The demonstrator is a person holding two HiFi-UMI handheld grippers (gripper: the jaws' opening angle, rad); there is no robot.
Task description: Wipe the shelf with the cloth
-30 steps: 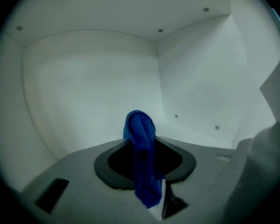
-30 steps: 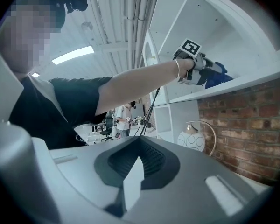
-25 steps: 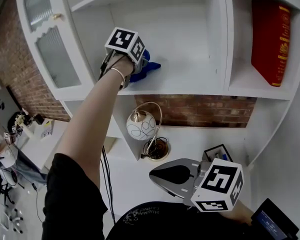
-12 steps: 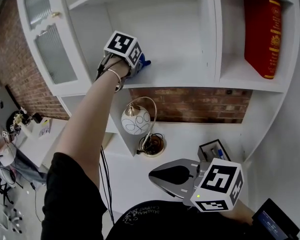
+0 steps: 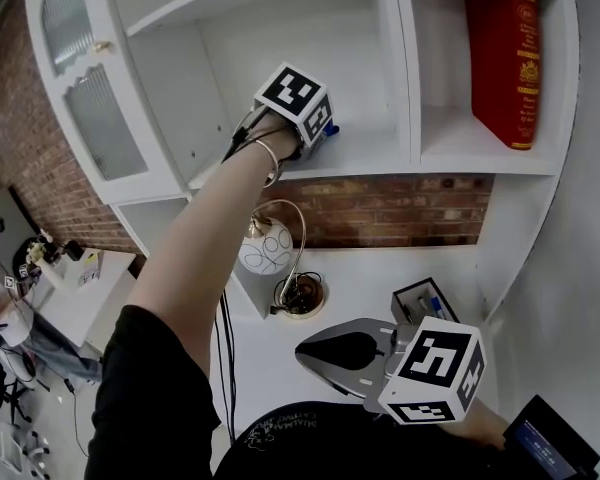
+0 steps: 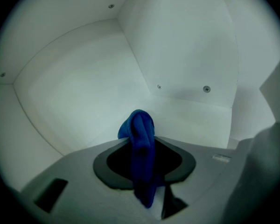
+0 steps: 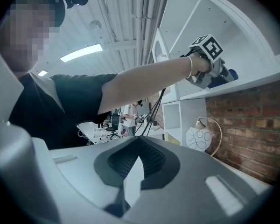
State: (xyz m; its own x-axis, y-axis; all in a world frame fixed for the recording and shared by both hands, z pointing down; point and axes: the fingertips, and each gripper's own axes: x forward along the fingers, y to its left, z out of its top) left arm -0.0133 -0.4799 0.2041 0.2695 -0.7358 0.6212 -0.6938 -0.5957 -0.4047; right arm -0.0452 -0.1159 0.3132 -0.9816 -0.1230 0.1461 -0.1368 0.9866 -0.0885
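Note:
A blue cloth (image 6: 141,139) is pinched between the jaws of my left gripper (image 6: 144,160), which is shut on it. The cloth's bunched end rests on the white shelf floor (image 6: 84,101), close to the back right corner of that compartment. In the head view the left gripper (image 5: 323,133) reaches into the middle shelf (image 5: 380,155), with only a sliver of the cloth (image 5: 333,128) showing past its marker cube. My right gripper (image 5: 305,349) hangs low over the desk, shut and holding nothing; its pads (image 7: 151,160) meet.
A red book (image 5: 505,63) stands in the compartment to the right, behind a white divider (image 5: 400,58). Below the shelf are a brick wall (image 5: 400,213), a globe lamp (image 5: 265,249) and a small box (image 5: 425,303) on the desk. A glass cabinet door (image 5: 85,93) hangs open at left.
My left gripper has slid to the right along the shelf with the cloth, toward the divider. The right gripper has stayed where it was.

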